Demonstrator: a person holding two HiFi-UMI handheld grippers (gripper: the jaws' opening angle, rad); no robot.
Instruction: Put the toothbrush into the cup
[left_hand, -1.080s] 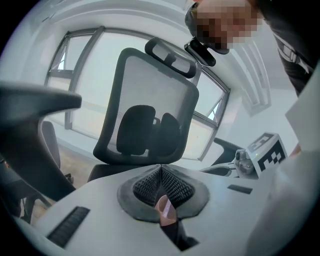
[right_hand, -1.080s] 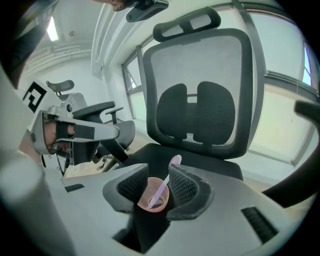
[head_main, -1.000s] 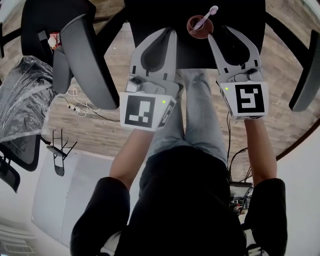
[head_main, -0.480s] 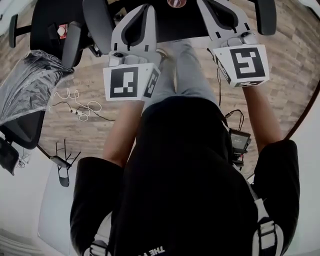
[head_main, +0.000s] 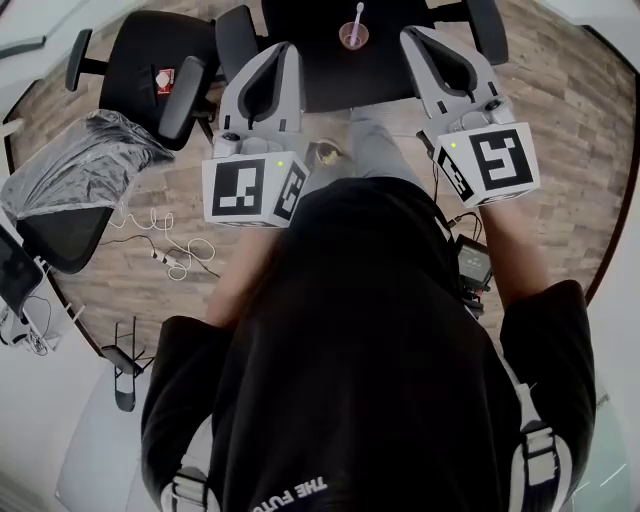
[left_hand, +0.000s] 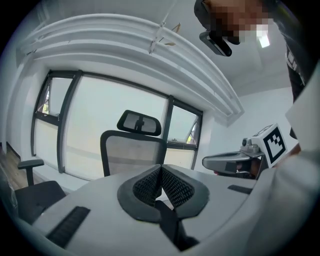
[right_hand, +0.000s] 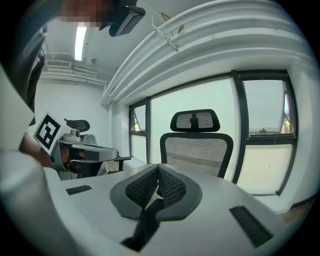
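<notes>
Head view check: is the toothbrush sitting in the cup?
Yes, the toothbrush stands inside the cup on the dark table, its upper end sticking out above the rim.

head: overhead, steeply down, table (head_main: 385, 60) at 12 o'clock | gripper views: near-level, both facing chair (left_hand: 131, 150)

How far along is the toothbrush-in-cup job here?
Done: the toothbrush stands in the cup on the dark table. In hand: nothing. The left claw is shut and empty, and the right claw has just closed with nothing between its pads; both are away from the cup. Left: nothing that shows.
</notes>
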